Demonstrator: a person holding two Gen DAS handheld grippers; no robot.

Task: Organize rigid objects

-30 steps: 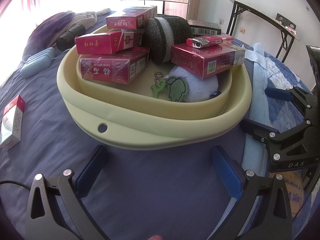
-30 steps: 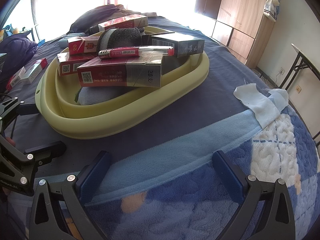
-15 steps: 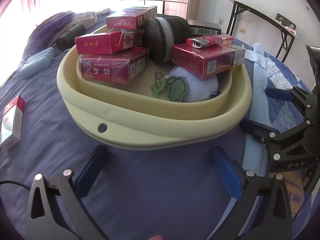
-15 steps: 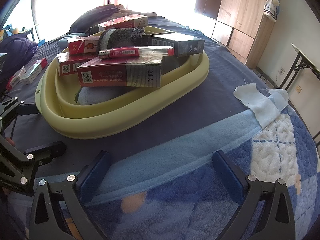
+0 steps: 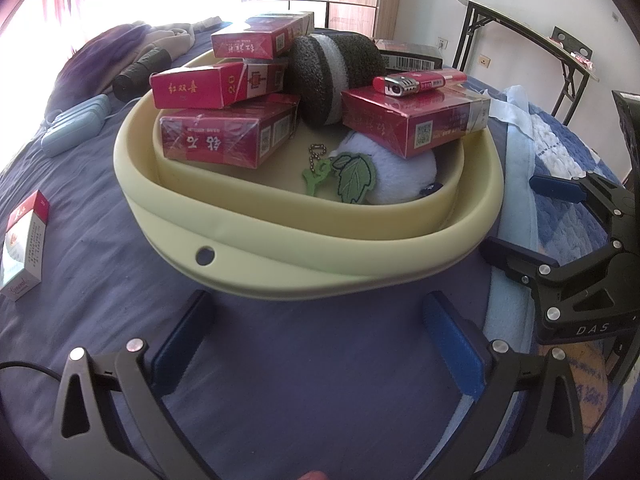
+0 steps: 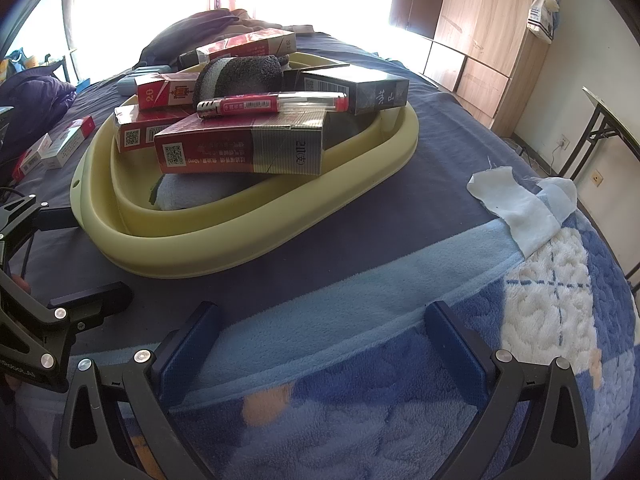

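The left wrist view alone shows the inside of the pale yellow basin (image 5: 280, 236): a light blue plush toy (image 5: 404, 176) with a green leaf tag lies on its floor, partly under a red cigarette pack (image 5: 412, 120) that carries a red lighter (image 5: 420, 82). The right wrist view shows instead a dark pack (image 6: 360, 92) at the basin's far rim, a white cloth scrap (image 6: 516, 208) near the bed's right edge, and wooden wardrobes (image 6: 480, 32) along the wall.

The bed (image 5: 320, 360) wears a dark blue sheet, with a blue-and-white fleece blanket (image 6: 400, 400) on its right part. A folding table (image 5: 532, 36) stands by the wall. A white-and-red pack (image 5: 24, 248) lies loose toward the bed's left edge.

The basin sits mid-bed, piled with red packs (image 5: 228, 136) and a dark sponge-like roll (image 5: 332, 72).

The left gripper (image 5: 320, 340) and right gripper (image 6: 320, 352) hover low in front of the basin, fingers spread wide, holding nothing.
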